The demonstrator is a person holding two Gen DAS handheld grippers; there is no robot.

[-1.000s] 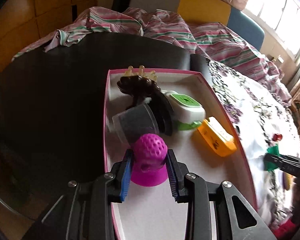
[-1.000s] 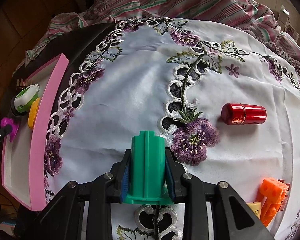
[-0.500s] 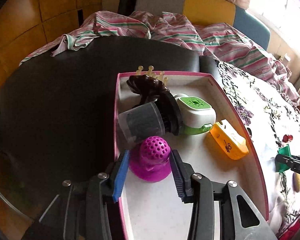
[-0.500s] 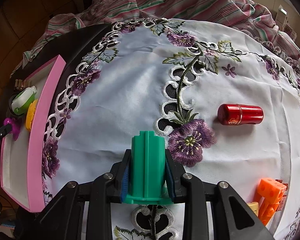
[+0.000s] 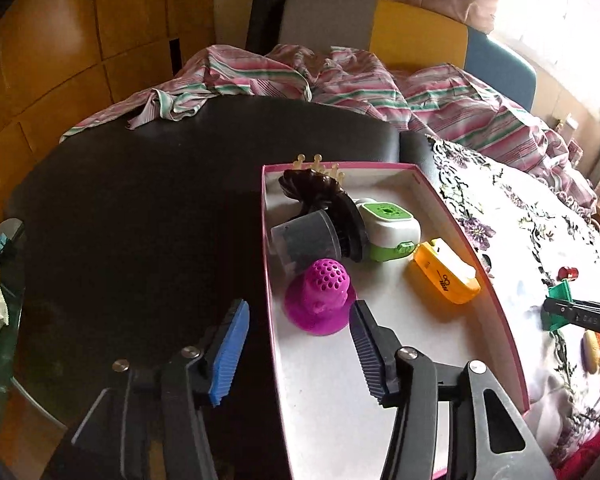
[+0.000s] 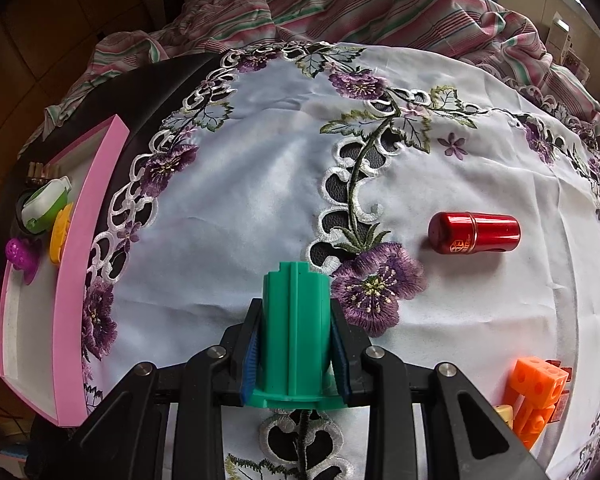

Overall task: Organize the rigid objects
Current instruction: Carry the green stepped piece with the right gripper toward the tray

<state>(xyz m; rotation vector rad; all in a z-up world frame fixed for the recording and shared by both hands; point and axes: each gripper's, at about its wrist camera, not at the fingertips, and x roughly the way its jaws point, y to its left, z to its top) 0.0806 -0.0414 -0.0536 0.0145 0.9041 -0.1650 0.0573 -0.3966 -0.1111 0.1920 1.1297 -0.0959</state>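
Note:
A pink-walled box (image 5: 476, 256) holds a magenta perforated piece (image 5: 320, 300), a clear cup with a black lid (image 5: 312, 236), a green-and-white device (image 5: 388, 228), an orange case (image 5: 444, 276) and a dark hair clip (image 5: 312, 188). My left gripper (image 5: 296, 344) is open and empty, just behind the magenta piece, straddling the box's left wall. My right gripper (image 6: 294, 354) is shut on a green ribbed plastic piece (image 6: 294, 328) above the embroidered white cloth (image 6: 260, 184). The box also shows at the left of the right wrist view (image 6: 84, 248).
A red metal cylinder (image 6: 474, 233) lies on the cloth to the right. Orange cube blocks (image 6: 536, 392) sit at the near right. A striped pink fabric (image 5: 380, 88) is heaped at the table's far side. The black tabletop (image 5: 140, 220) lies left of the box.
My left gripper has opened, let go of the magenta piece in the box and pulled back. My right gripper still holds the green piece and has barely moved.

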